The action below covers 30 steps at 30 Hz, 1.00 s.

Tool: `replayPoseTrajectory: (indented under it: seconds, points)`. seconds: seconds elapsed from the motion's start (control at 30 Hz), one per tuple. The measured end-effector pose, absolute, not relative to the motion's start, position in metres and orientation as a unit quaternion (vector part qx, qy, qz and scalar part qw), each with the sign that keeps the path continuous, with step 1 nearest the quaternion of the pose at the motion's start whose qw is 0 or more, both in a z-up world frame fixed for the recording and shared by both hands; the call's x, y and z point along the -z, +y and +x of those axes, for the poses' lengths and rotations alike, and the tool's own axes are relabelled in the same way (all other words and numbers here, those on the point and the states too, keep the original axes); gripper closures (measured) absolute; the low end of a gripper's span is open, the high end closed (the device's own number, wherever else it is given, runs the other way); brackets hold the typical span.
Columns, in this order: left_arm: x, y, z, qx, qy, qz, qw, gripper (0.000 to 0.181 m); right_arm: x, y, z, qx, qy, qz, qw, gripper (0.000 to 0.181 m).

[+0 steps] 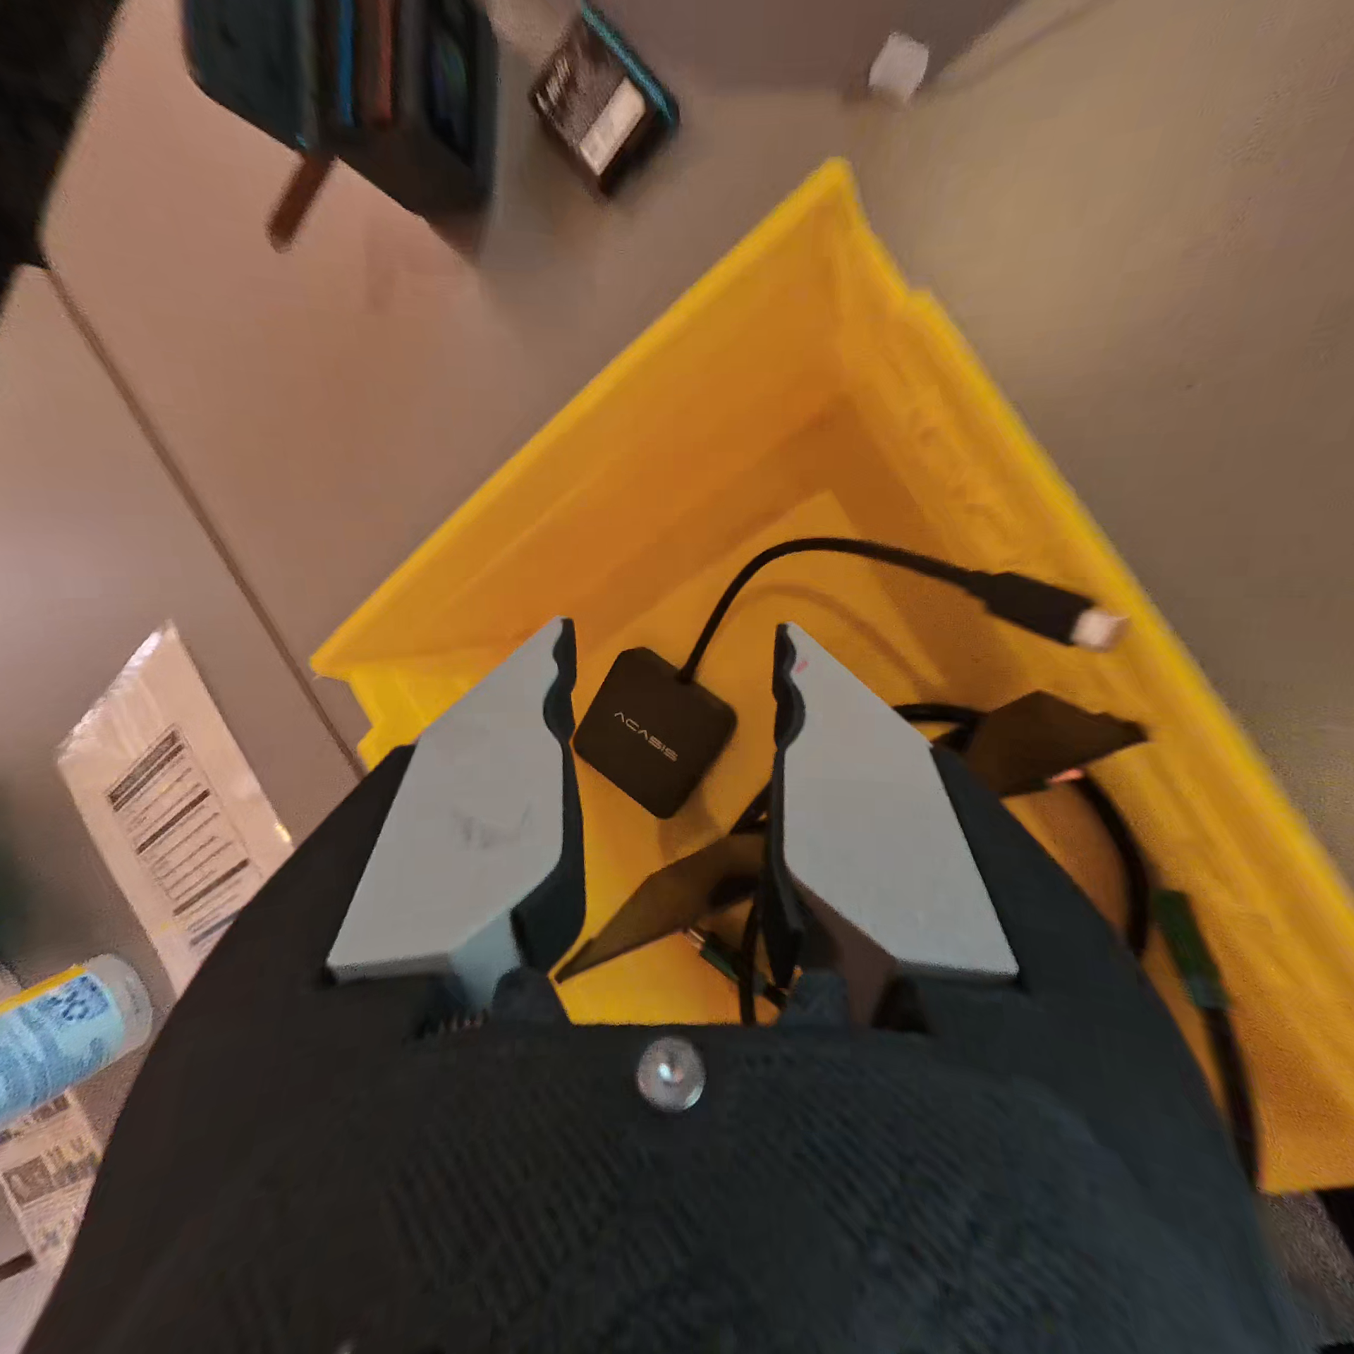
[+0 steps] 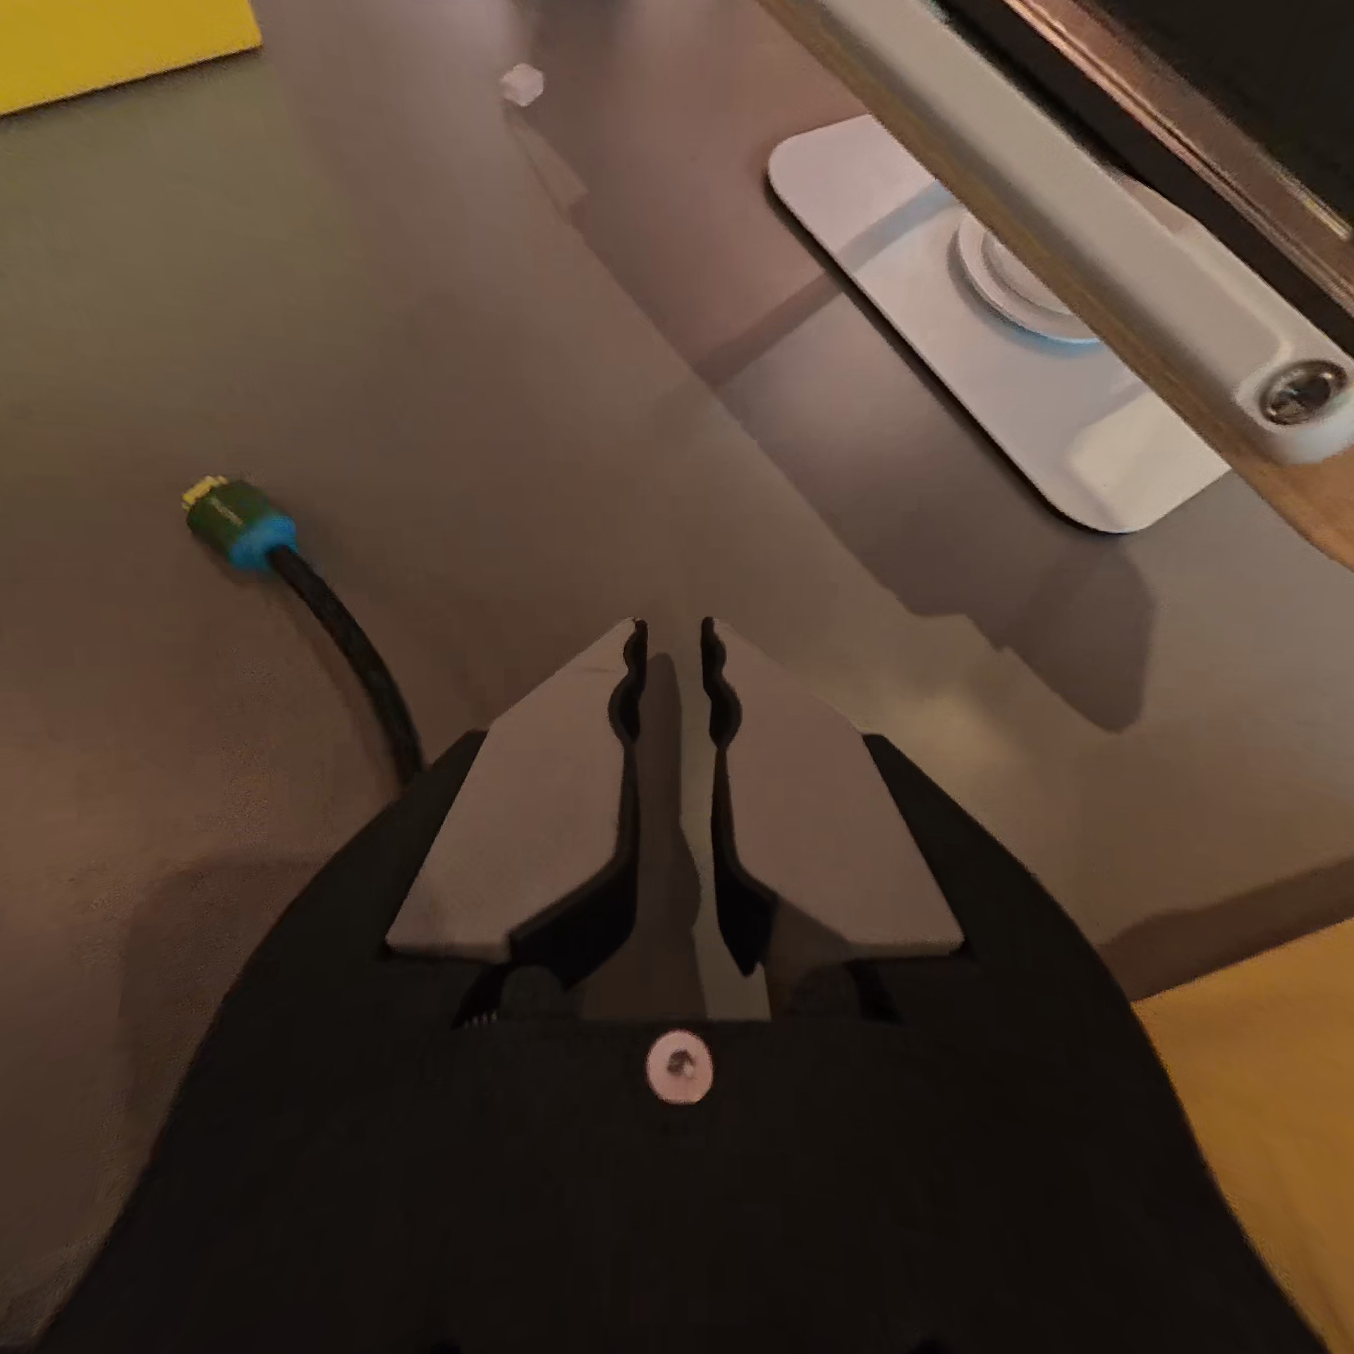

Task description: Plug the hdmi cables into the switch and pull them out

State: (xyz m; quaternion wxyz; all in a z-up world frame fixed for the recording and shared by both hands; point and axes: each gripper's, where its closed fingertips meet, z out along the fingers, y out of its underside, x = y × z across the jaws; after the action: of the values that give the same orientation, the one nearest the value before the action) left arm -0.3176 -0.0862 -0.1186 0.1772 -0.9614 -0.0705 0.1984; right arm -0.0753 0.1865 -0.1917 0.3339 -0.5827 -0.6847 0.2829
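The left claw (image 1: pixel 670 637) hangs over a yellow bin (image 1: pixel 733 410) that sits on the grey counter (image 1: pixel 366 410), its two grey fingers (image 1: pixel 483 791) spread wide with nothing between them. Below the gap, on the bin floor, lies a small black square box (image 1: pixel 654 731) with a thin black lead (image 1: pixel 828 549) that arcs up to a plug (image 1: pixel 1055 612) near the bin's right wall. More dark flat pieces and black cables (image 1: pixel 1121 864) lie tangled in the bin under and beside the right finger. Outside the bin, a dark pouch (image 1: pixel 344 95) and a small dark packet (image 1: pixel 601 110) lie on the counter at the top, blurred.

The right claw (image 2: pixel 674 626) points at bare counter, its fingers nearly together with a narrow slit between them, gripping nothing. To its left an HDMI cable (image 2: pixel 344 637) rests on the counter, its green and blue plug (image 2: pixel 238 524) pointing away, apart from the claw. A white monitor foot (image 2: pixel 916 330) stands at the upper right.
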Motion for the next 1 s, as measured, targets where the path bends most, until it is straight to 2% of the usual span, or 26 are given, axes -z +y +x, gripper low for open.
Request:
replayPoseTrajectory:
  seconds: [0.23, 0.37, 0.43, 0.47, 0.53, 0.67, 0.8, 1.0]
  points:
    - [0.171, -0.085, -0.331, -0.156, 0.067, -0.976, 0.137, 0.136, 0.193, 0.183, -0.077, -0.333, -0.671, -0.592, 0.296, 0.165]
    - [0.204, -0.096, -0.34, -0.131, 0.06, -0.988, 0.061, 0.135, 0.204, 0.177, -0.078, -0.313, -0.695, -0.582, 0.283, 0.164]
    - [0.211, -0.097, -0.349, -0.143, 0.056, -0.987, 0.05, 0.169, 0.205, 0.174, -0.079, -0.303, -0.704, -0.574, 0.287, 0.164]
    - [0.212, -0.096, -0.347, -0.134, 0.052, -0.988, 0.054, 0.179, 0.205, 0.174, -0.079, -0.3, -0.707, -0.571, 0.29, 0.165]
    - [0.206, -0.097, -0.348, -0.135, 0.035, -0.988, 0.063, 0.179, 0.206, 0.173, -0.079, -0.297, -0.711, -0.567, 0.293, 0.165]
    - [0.147, -0.096, -0.363, -0.216, -0.008, -0.966, 0.145, 0.179, 0.203, 0.172, -0.079, -0.305, -0.708, -0.564, 0.296, 0.167]
    - [0.031, -0.09, -0.365, -0.31, -0.062, -0.903, 0.291, 0.18, 0.199, 0.17, -0.079, -0.322, -0.701, -0.566, 0.291, 0.167]
    - [-0.102, -0.034, -0.237, -0.258, 0.062, -0.791, 0.551, 0.179, 0.179, 0.162, -0.079, -0.37, -0.693, -0.538, 0.305, 0.163]
